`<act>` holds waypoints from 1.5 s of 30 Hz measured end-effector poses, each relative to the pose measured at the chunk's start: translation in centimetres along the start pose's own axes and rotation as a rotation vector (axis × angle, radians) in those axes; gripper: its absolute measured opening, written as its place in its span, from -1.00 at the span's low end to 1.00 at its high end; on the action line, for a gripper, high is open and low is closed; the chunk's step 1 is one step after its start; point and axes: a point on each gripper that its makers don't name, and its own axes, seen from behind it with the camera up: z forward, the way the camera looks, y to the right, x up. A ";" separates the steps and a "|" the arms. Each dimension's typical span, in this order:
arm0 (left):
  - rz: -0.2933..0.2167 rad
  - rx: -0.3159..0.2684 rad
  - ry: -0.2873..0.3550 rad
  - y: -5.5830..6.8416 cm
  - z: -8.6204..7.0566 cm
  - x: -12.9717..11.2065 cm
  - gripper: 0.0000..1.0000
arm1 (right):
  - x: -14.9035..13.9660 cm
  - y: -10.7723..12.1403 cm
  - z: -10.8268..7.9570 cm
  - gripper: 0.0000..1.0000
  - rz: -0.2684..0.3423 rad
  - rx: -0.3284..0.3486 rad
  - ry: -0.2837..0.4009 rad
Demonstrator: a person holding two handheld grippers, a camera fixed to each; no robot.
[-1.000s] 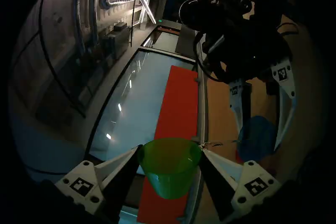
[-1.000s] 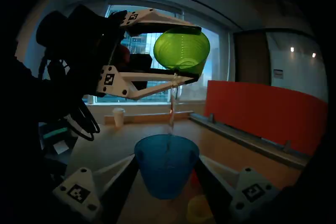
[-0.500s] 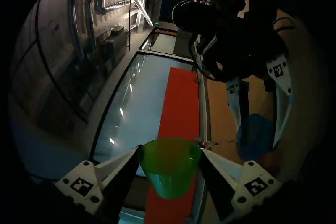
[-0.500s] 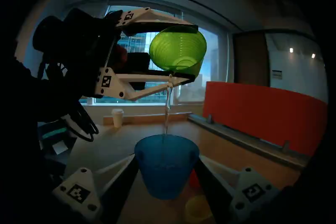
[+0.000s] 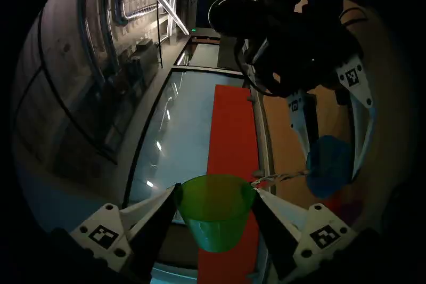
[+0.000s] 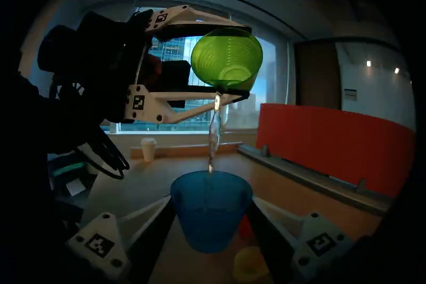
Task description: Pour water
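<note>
Water mid-pour — green cup into blue.
The water [image 6: 213,135] falls from the tipped green cup [image 6: 227,60], clamped in my left gripper [image 5: 215,189], into the blue cup [image 6: 211,214] pinched by my right gripper [image 6: 211,200] directly beneath. Both look like thin, light, squashy plastic, so I'd hold mid-wall, gently.

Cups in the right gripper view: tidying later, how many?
3: green cup in left gripper, blue cup in right gripper, white cup on the ledge. The yellow thing below may be another.
</note>
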 end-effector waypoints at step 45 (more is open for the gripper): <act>0.285 0.037 0.001 -1.2 -0.5 1.8 0.79 | 1.5 0.1 0.5 0.77 -0.006 0.000 0.025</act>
